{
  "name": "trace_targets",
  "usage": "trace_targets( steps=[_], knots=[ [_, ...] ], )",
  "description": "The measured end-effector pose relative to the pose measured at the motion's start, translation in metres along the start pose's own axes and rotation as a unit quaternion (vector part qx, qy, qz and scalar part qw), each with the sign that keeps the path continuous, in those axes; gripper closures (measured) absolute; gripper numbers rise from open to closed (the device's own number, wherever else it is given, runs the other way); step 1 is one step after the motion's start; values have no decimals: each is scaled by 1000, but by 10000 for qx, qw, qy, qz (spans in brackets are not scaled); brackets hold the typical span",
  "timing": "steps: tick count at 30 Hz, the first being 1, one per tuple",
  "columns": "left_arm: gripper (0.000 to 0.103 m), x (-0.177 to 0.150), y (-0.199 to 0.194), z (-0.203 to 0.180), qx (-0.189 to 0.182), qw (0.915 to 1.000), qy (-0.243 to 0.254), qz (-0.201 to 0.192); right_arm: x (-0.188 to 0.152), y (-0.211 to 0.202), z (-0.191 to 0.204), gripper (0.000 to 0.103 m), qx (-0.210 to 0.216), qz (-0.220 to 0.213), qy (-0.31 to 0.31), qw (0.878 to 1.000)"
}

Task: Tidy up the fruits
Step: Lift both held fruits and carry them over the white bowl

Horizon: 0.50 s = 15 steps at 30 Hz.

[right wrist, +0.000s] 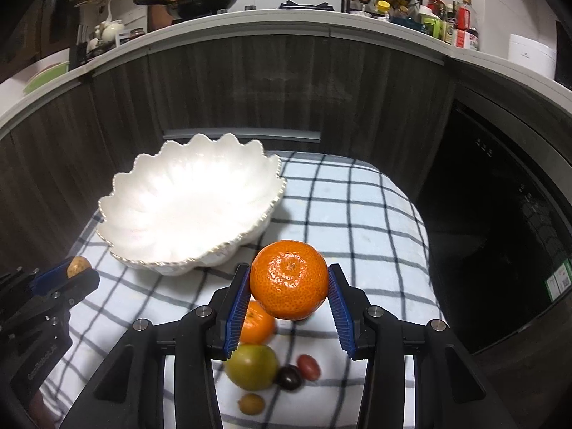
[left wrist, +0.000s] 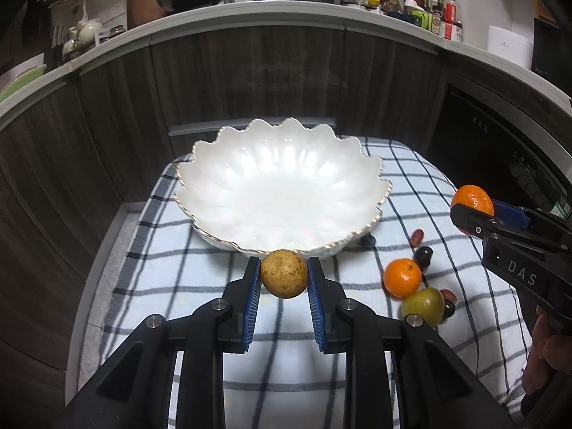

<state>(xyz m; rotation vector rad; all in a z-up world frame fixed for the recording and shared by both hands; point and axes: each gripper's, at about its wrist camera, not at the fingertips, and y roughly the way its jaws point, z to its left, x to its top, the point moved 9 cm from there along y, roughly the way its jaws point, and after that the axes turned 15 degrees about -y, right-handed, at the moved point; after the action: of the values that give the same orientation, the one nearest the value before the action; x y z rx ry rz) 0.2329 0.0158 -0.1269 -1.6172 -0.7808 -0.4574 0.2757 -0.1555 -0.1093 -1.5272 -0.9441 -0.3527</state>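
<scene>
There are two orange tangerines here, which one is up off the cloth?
The tangerine clamped between the right gripper's blue jaws is off the checked cloth. The other tangerine rests on the cloth beside the green fruit, ungripped.

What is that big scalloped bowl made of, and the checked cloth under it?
The bowl looks like glazed white ceramic or porcelain: glossy glare, thin metallic-looking trim along the wavy rim. The cloth seems a soft woven fabric, matte, white with dark grid lines; which fibre, I cannot tell.

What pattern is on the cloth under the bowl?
The cloth is white with a dark checked grid, clearest in the right wrist view.
</scene>
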Motion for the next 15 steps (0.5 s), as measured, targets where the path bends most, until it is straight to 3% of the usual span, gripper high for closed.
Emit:
trace_targets(
  steps=[15],
  knots=[
    [77,33,6,28,69,9998,-159,-99,39,9,24,59,152,-187,-175,9996]
  ],
)
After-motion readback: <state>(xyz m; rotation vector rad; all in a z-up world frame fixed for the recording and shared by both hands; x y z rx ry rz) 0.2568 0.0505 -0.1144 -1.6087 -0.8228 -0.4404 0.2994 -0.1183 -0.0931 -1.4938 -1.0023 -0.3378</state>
